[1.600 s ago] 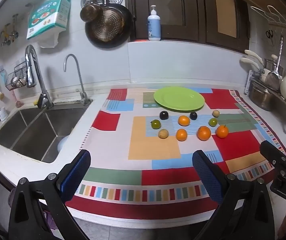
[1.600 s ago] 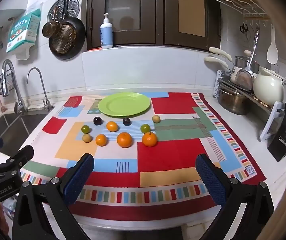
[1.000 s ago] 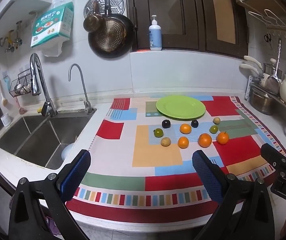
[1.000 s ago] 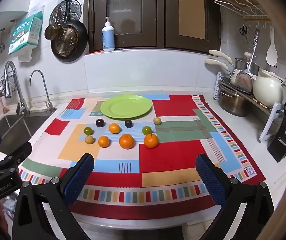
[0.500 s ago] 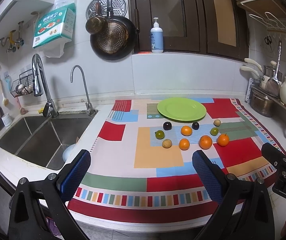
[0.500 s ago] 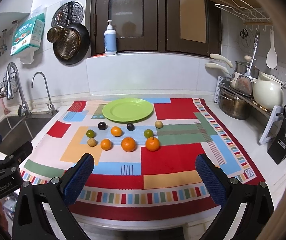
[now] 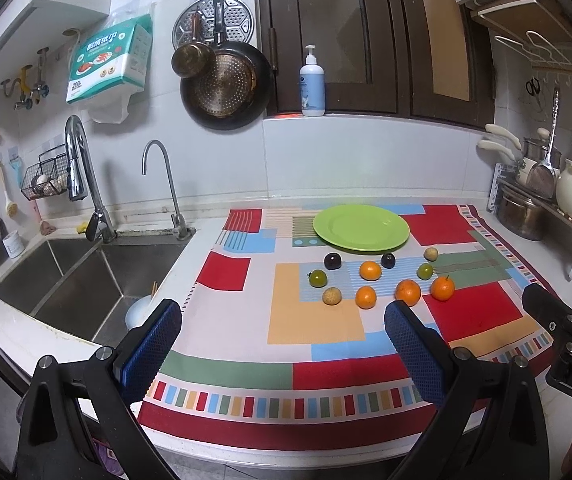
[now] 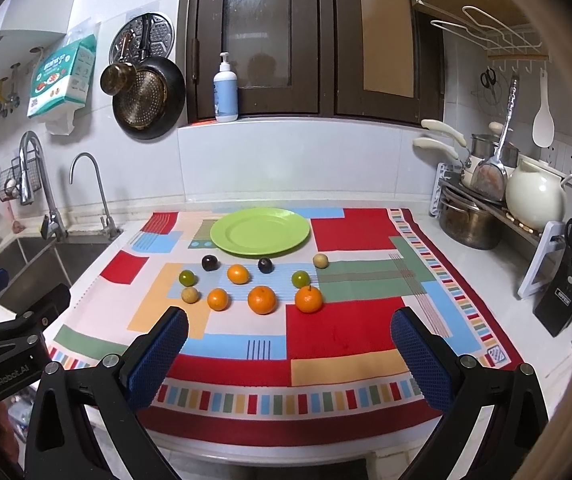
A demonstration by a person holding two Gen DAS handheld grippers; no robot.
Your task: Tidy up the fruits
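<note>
Your left hand-held gripper [image 7: 281,338] was spread wide and held nothing, hovering above the near edge of the surface [image 7: 205,240]. Your right hand-held gripper [image 8: 289,338] was equally wide and empty. The fruits [image 8: 261,300] lay at 12 o'clock, apparently just short of the green plate [image 8: 260,231].

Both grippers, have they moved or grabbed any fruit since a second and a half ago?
Both the left gripper and right gripper tilted up slightly; they remain open and empty. The green plate is bare, and the fruits stay on the patterned cloth.
</note>
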